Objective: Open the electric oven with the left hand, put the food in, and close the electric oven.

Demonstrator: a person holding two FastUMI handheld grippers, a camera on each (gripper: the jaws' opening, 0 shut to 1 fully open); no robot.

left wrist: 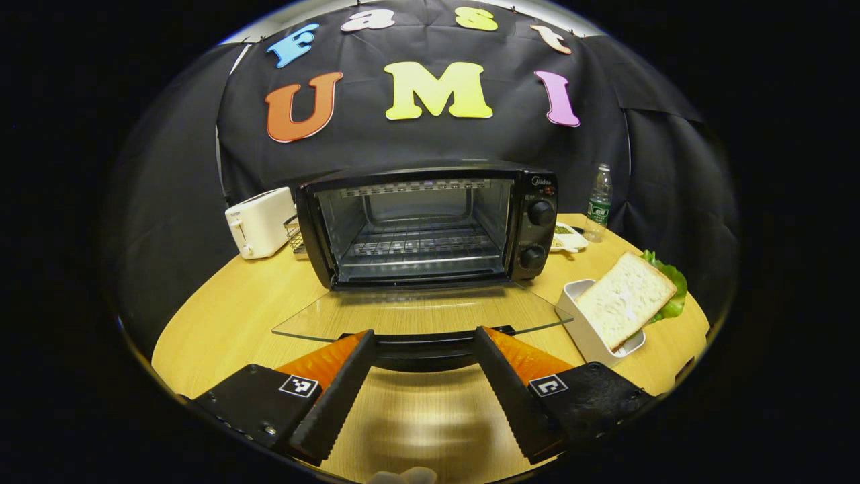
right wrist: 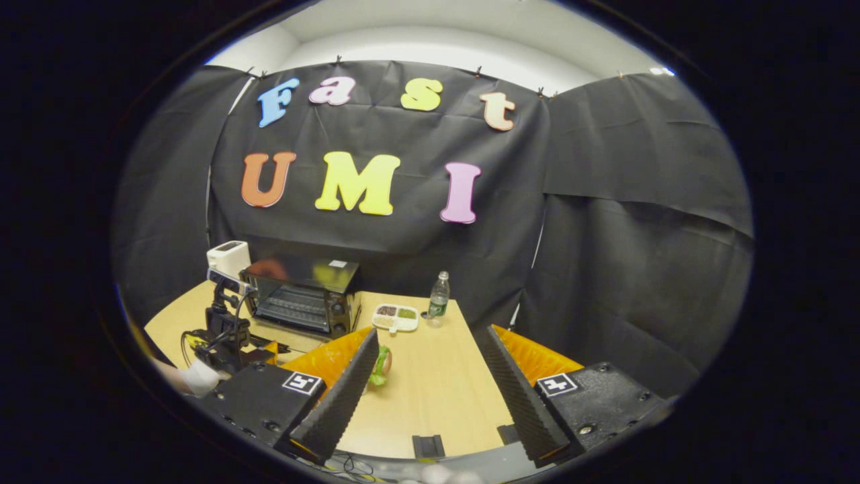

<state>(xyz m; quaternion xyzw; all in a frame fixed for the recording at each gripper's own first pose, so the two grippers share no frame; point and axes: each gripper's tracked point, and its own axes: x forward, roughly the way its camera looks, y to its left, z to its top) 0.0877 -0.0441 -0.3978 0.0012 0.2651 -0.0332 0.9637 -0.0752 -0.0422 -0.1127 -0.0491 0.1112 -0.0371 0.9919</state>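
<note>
Black cloth walls enclose a round wooden table (left wrist: 228, 316) on which the electric oven (left wrist: 430, 225) stands, taken below as the landmark. Its glass door (left wrist: 416, 312) lies folded down flat in front of the cavity, so the opening step appears done. The wire rack (left wrist: 420, 240) inside the oven carries nothing.

The left gripper (left wrist: 422, 376) sits just before the lowered door, fingers spread wide on either side of the dark door handle (left wrist: 423, 348); they press on nothing, which suggests the handle is released.

The food, a slice of white bread (left wrist: 625, 297) with a lettuce leaf (left wrist: 672, 286) behind it, leans in a white container (left wrist: 591, 329) to the right of the oven door, outside the oven. Loading therefore remains, and closing the door after it.

The right gripper (right wrist: 430, 376) is held well back from the oven, fingers parted and empty, above the near part of the table. In its view the left gripper (right wrist: 228, 336) with its cabling shows in front of the oven, held by a hand in a white cuff (right wrist: 198, 376).

Bystanders to the task: a white toaster (left wrist: 259, 222) left of the oven, a water bottle (left wrist: 598, 202) and a small divided dish (right wrist: 395, 317) to its right.
</note>
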